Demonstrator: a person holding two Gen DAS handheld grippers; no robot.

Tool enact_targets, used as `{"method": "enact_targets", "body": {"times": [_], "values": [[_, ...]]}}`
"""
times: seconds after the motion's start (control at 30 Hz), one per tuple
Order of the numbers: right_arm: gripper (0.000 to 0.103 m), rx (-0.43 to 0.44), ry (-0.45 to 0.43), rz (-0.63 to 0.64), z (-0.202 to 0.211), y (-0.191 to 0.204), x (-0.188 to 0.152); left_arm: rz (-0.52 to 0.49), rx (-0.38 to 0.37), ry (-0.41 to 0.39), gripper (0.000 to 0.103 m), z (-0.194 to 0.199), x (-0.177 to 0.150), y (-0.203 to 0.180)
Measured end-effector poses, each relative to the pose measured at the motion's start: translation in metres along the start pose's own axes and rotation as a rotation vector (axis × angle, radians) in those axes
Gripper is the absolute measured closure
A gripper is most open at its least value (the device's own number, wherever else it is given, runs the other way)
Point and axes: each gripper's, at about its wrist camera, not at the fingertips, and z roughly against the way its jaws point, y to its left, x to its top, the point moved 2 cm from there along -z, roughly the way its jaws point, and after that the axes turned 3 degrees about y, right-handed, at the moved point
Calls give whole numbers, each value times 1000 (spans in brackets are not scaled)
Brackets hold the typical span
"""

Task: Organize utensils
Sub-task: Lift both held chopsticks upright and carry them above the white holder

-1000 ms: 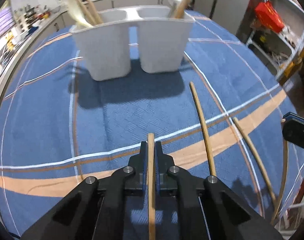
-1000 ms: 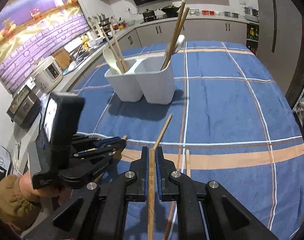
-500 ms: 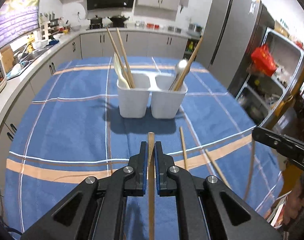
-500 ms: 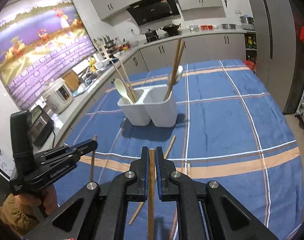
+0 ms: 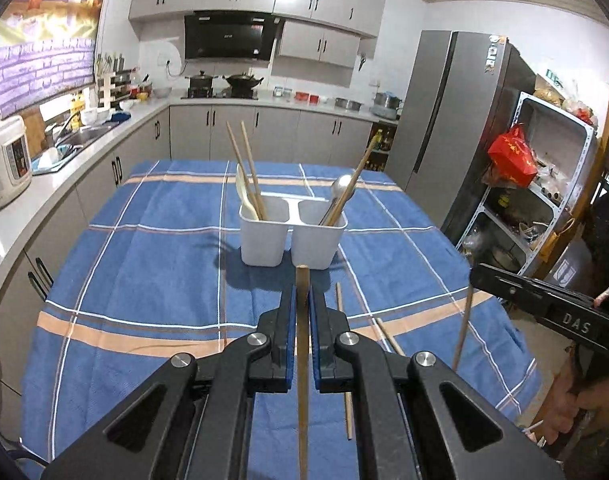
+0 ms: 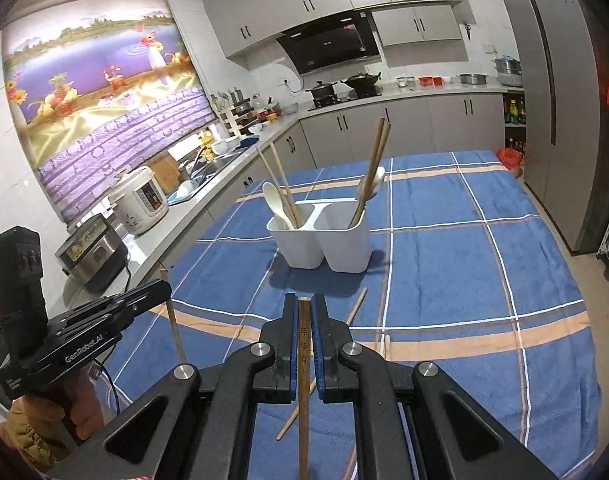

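A white two-compartment utensil holder stands mid-table on the blue checked cloth; it also shows in the right wrist view. Its left compartment holds a pale spoon and two chopsticks, its right a metal spoon and chopsticks. My left gripper is shut on a wooden chopstick, raised above the table. My right gripper is shut on another chopstick with printed characters. Loose chopsticks lie on the cloth in front of the holder, also in the right wrist view.
The table has a counter with a rice cooker and sink on its left. A fridge and a metal shelf stand to the right. The right gripper shows at the left view's right edge.
Both grippers have risen and pulled back from the table, each still holding its chopstick. The holder now looks smaller and farther away.
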Motion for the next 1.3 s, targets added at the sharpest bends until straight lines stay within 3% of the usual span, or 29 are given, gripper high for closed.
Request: {"method": "enact_targets", "body": {"times": [0.33,0.77,1.03,1.3], "values": [[97,13,-58,33,24,9,4,-19,-14,-65,97,26,9,-13],[97,-12,-119,70,32,15,28,-24,-13,-109,97,22,39,-13],[97,-32,-161,95,32,17,59,-18,1,-183,97,15,85,-2],[97,-48,-233,125,32,25,115,30,-17,-247,97,-5,145,20]]}}
